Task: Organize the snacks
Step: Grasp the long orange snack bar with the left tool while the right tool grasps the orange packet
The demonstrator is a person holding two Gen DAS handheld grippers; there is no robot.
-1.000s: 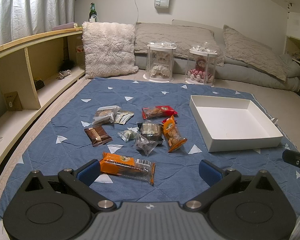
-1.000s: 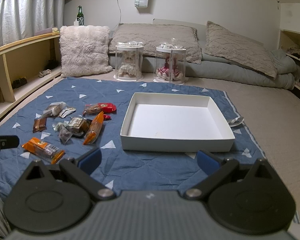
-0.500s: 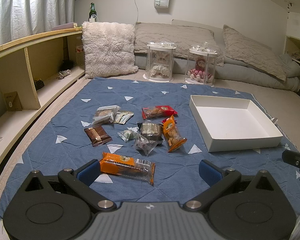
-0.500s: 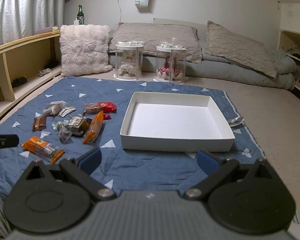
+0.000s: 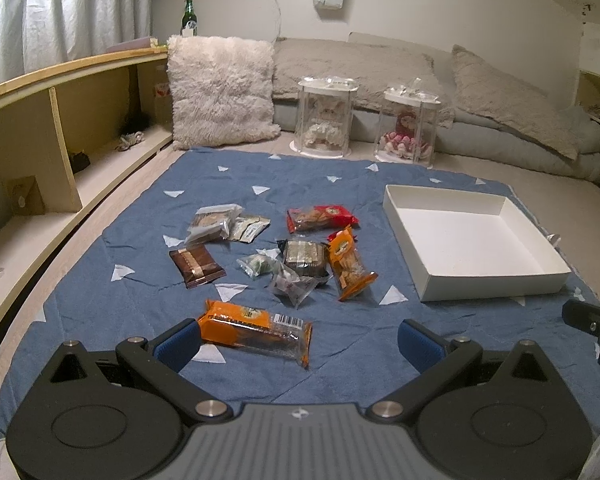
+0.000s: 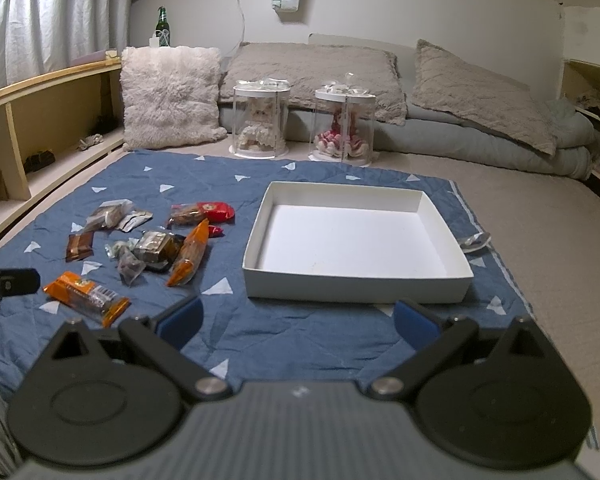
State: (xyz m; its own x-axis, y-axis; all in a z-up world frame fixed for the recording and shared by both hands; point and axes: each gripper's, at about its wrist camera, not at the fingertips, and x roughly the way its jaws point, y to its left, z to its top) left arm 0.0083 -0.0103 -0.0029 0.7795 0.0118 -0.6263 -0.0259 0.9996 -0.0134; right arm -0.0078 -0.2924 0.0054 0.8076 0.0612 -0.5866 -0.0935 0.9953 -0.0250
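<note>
Nothing has moved since the earlier frames. Left wrist view: the left tongs gape wide and empty at lower centre, the long orange snack pack lying just ahead on the blue quilt; it looks light, crinkly and slippery, best pinched across its middle. Right wrist view: the right tongs stand wide and empty before the bare white tray, with snacks scattered centre left.

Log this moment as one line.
left gripper: open | right gripper: open | snack packets: on blanket | white box: empty
</note>
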